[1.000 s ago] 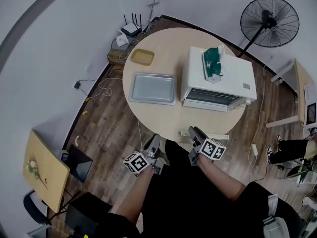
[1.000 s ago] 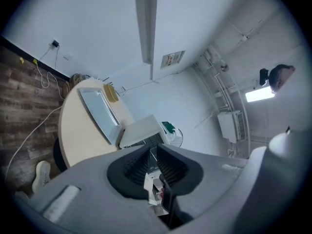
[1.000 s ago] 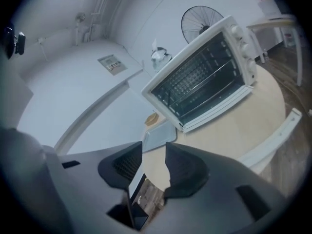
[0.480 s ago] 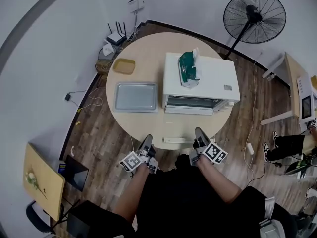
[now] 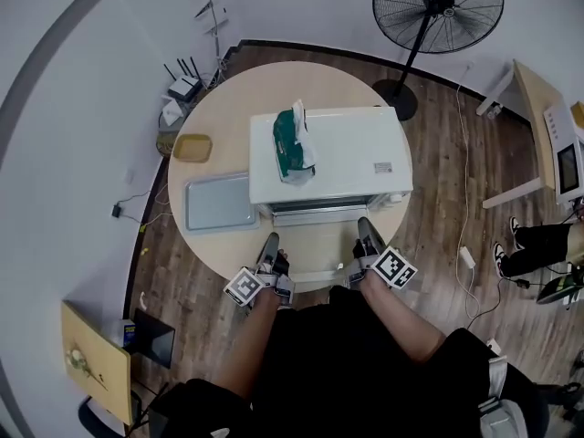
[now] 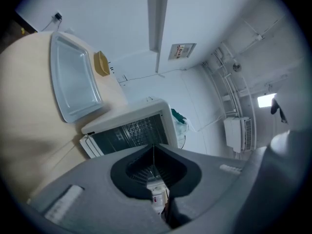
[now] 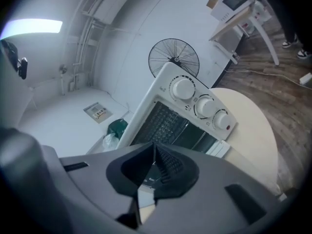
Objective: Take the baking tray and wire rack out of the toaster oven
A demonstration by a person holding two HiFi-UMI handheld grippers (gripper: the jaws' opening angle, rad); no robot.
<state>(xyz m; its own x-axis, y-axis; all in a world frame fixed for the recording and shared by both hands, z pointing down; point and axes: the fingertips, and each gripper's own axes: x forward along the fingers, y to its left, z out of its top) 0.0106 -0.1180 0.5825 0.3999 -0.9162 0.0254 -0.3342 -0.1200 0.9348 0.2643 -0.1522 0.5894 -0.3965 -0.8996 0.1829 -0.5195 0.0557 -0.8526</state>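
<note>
A white toaster oven [image 5: 328,167] stands on the round table [image 5: 228,99], its door [image 5: 319,214] folded down toward me. The wire rack [image 6: 130,132] shows inside the cavity, and the right gripper view shows the wire rack [image 7: 168,122] beside three knobs [image 7: 202,106]. The grey baking tray [image 5: 219,202] lies flat on the table left of the oven; the tray [image 6: 73,79] is empty. My left gripper [image 5: 271,243] and right gripper [image 5: 365,228] hover over the table's near edge, just short of the door. Both are shut and hold nothing.
A green and clear bag [image 5: 292,144] sits on the oven's top. A yellow dish [image 5: 193,147] lies behind the tray. A white strip [image 5: 315,276] rests at the table's near edge. A floor fan [image 5: 436,3] and a side desk [image 5: 538,108] stand beyond.
Both grippers have come forward from in front of the table to its near edge, close to the oven door. The oven and tray now sit nearer in view.
</note>
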